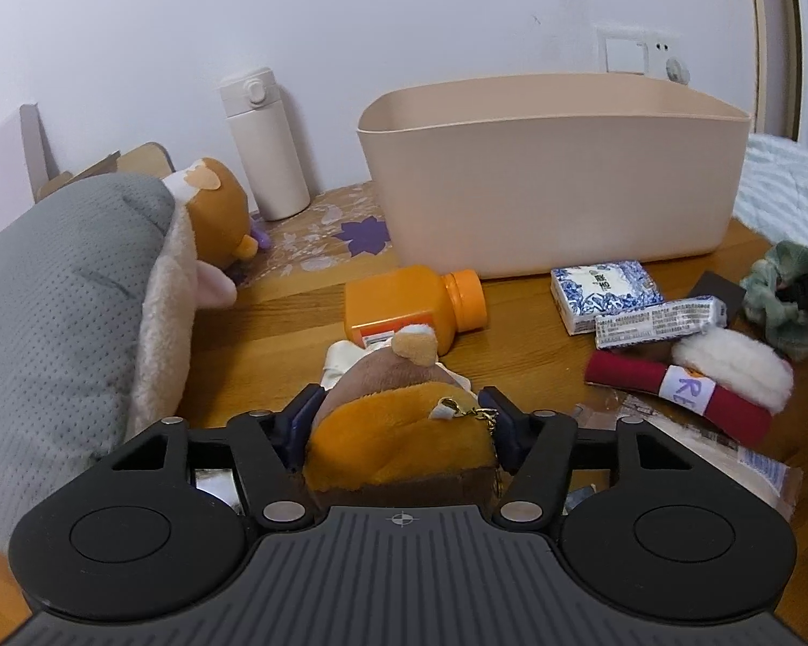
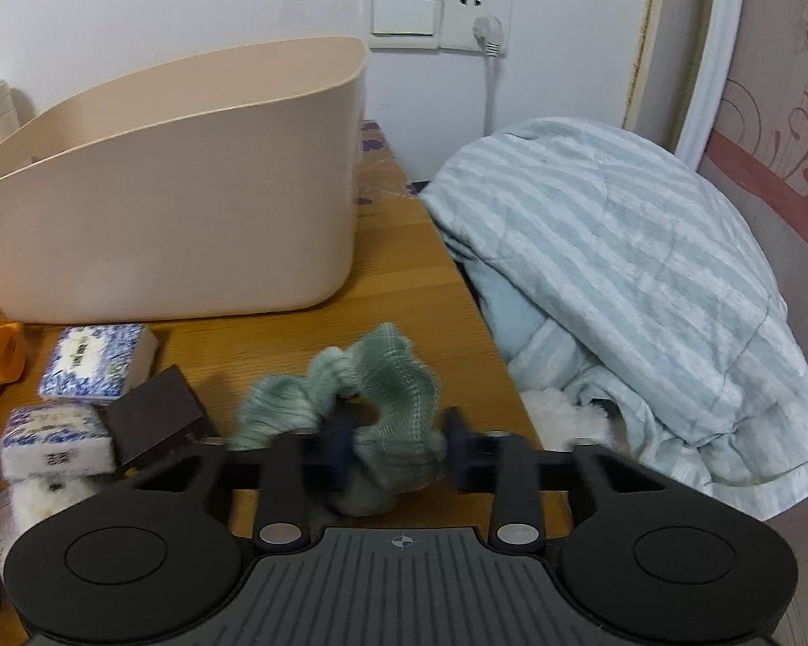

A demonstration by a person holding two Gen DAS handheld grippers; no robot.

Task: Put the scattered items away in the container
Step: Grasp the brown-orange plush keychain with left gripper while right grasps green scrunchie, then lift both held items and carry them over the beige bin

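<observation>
My left gripper (image 1: 398,420) is clamped on a brown plush keychain (image 1: 404,430) at lower centre. My right gripper (image 2: 398,447) pinches the green scrunchie (image 2: 361,393) mid-frame. The beige bin (image 1: 555,177) stands upper right, behind the orange bottle (image 1: 404,307).

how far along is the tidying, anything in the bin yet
Nothing shows inside the beige bin, though its floor is hidden. In hand: the left gripper is shut on a small plush toy; the right gripper straddles the green scrunchie, grip unclear. Left on the table: orange bottle, tissue packs, red roll.
</observation>
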